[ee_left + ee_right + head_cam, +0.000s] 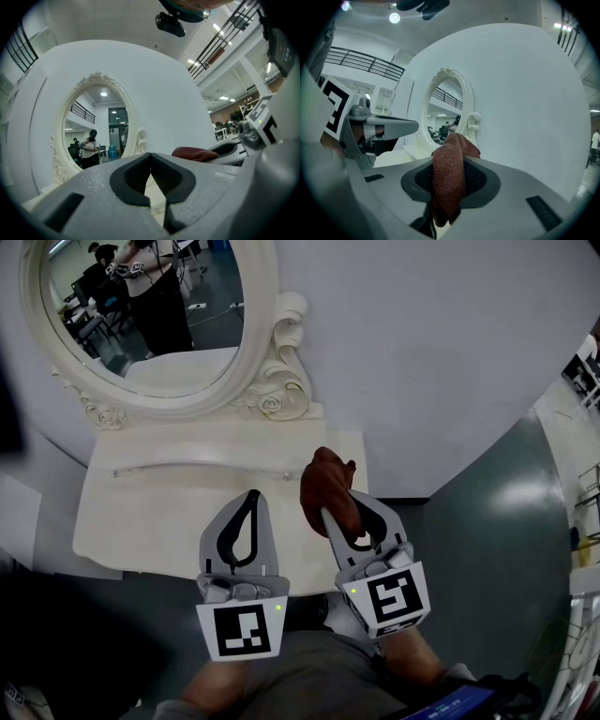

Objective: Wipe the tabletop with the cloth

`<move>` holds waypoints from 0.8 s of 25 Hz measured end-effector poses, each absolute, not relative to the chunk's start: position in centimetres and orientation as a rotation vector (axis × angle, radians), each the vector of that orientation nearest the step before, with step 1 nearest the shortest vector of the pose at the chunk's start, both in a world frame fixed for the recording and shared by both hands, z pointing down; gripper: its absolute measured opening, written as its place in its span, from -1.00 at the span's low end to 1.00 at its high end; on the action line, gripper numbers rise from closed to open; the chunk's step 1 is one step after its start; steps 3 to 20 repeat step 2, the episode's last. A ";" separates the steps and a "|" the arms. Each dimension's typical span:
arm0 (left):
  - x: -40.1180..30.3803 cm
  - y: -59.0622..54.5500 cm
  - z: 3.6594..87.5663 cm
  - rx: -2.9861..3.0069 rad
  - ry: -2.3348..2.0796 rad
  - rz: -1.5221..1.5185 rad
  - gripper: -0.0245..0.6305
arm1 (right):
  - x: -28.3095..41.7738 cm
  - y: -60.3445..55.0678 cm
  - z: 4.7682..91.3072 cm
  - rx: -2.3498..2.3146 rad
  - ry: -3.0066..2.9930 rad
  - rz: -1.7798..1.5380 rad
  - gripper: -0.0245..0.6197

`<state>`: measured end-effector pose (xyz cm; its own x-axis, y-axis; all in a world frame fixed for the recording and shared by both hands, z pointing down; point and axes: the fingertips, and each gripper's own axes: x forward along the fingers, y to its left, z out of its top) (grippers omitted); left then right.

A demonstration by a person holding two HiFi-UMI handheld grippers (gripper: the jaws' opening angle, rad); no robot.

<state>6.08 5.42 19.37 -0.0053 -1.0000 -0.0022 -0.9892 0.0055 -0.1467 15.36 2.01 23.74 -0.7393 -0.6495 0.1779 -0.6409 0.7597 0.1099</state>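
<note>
You are holding the right gripper (pixel 449 185) with its fingers (pixel 485 180) closed partway onto the cloth (pixel 450 164), a rust-red knitted rag. The pads are pinching it near its middle. One bunch is poking up and forward past the fingertips, and a folded end is hanging down below them. Nothing else is sitting between those fingers.

You are carrying the left gripper (pixel 151 157) just to the left of the right one, apart from it. Its fingers (pixel 129 180) are pressing together at the tips, leaving only a narrow slit further back, and they are gripping nothing.

Both pairs of fingers are pointing out over the tabletop (pixel 141 512), a cream dressing-table top lying under and ahead of the fingertips. In the head view the cloth is showing over the right rear part of that top, just beyond the right fingertips. No view is showing whether it is touching the surface.

Past the fingertips, an oval mirror (pixel 150 315) in a carved cream frame is standing at the back of the table. It is ahead and to the left of the left fingers, against a curved white wall (pixel 441 352). The glass is reflecting a person (pixel 90 149) standing in the room.
</note>
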 end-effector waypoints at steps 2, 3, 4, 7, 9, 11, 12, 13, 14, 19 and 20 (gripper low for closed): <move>6.1 5.4 19.5 -2.137 2.152 -0.164 -0.88 | 15.4 2.1 24.0 1.007 -2.755 -0.054 -0.61; 6.1 5.4 19.5 -2.137 2.152 -0.164 -0.88 | 15.4 2.1 24.0 1.007 -2.755 -0.054 -0.61; 6.1 5.4 19.5 -2.137 2.152 -0.164 -0.88 | 15.4 2.1 24.0 1.007 -2.755 -0.054 -0.61; 6.1 5.4 19.5 -2.137 2.152 -0.164 -0.88 | 15.4 2.1 24.0 1.007 -2.755 -0.054 -0.61; 6.1 5.4 19.5 -2.137 2.152 -0.164 -0.88 | 15.4 2.1 24.0 1.007 -2.755 -0.054 -0.61; 6.1 5.4 19.5 -2.137 2.152 -0.164 -0.88 | 15.4 2.1 24.0 1.007 -2.755 -0.054 -0.61; 6.1 5.4 19.5 -2.137 2.152 -0.164 -0.88 | 15.4 2.1 24.0 1.007 -2.755 -0.054 -0.61; 6.1 5.4 19.5 -2.137 2.152 -0.164 -0.88 | 15.4 2.1 24.0 1.007 -2.755 -0.054 -0.61; 6.1 5.4 19.5 -2.137 2.152 -0.164 -0.88 | 15.4 2.1 24.0 1.007 -2.755 -0.054 -0.61; 6.1 5.4 19.5 -2.137 2.152 -0.164 -0.88 | 15.4 2.1 24.0 1.007 -2.755 -0.054 -0.61; 6.1 5.4 19.5 -2.137 2.152 -0.164 -0.88 | 15.4 2.1 24.0 1.007 -2.755 -0.054 -0.61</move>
